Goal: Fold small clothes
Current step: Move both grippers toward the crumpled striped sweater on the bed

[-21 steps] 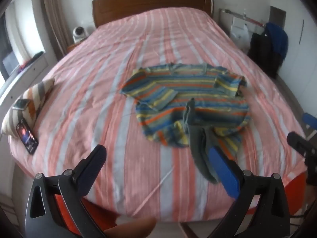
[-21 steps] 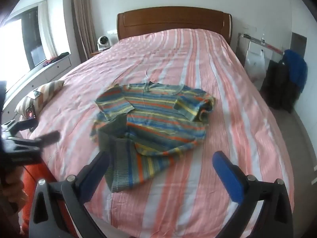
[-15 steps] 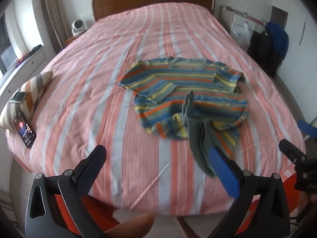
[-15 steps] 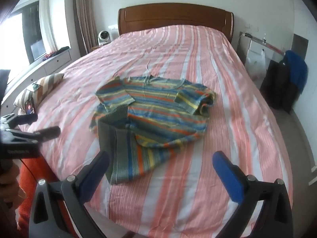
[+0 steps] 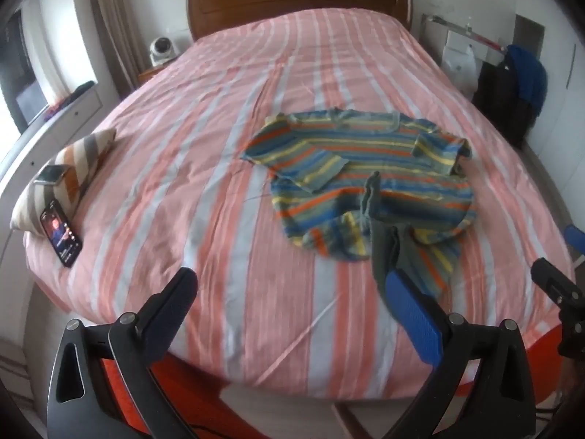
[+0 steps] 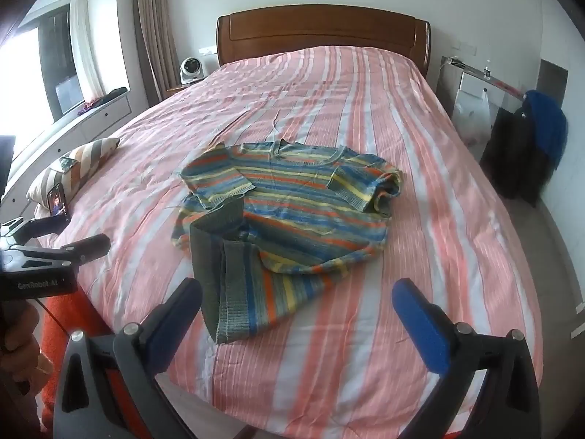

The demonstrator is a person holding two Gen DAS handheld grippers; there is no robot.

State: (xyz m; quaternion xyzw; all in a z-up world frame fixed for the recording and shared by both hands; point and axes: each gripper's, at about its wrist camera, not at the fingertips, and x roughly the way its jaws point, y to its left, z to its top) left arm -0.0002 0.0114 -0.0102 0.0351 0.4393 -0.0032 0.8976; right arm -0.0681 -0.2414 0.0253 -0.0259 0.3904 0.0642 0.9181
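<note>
A small striped knit sweater (image 5: 369, 172) (image 6: 292, 201) in blue, orange, yellow and green lies crumpled on the pink striped bed (image 5: 226, 168) (image 6: 438, 219), its hem bunched and turned over toward the near edge. My left gripper (image 5: 292, 303) hangs open above the bed's near edge, left of the sweater, with nothing between its fingers. My right gripper (image 6: 296, 311) is open too, above the near edge just in front of the turned-over hem, touching nothing. In the right wrist view the left gripper (image 6: 62, 234) shows at the left edge.
A striped pillow (image 5: 69, 168) lies at the bed's left edge with a lit phone (image 5: 60, 232) leaning on it. A wooden headboard (image 5: 296, 3) stands at the far end. Dark bags with a blue garment (image 5: 519, 84) stand right of the bed. A white fan (image 6: 192, 67) sits by the headboard.
Both grippers have pulled back and up a little from the bed, so the sweater looks farther away. Their jaws stay wide. The sweater has not moved.
</note>
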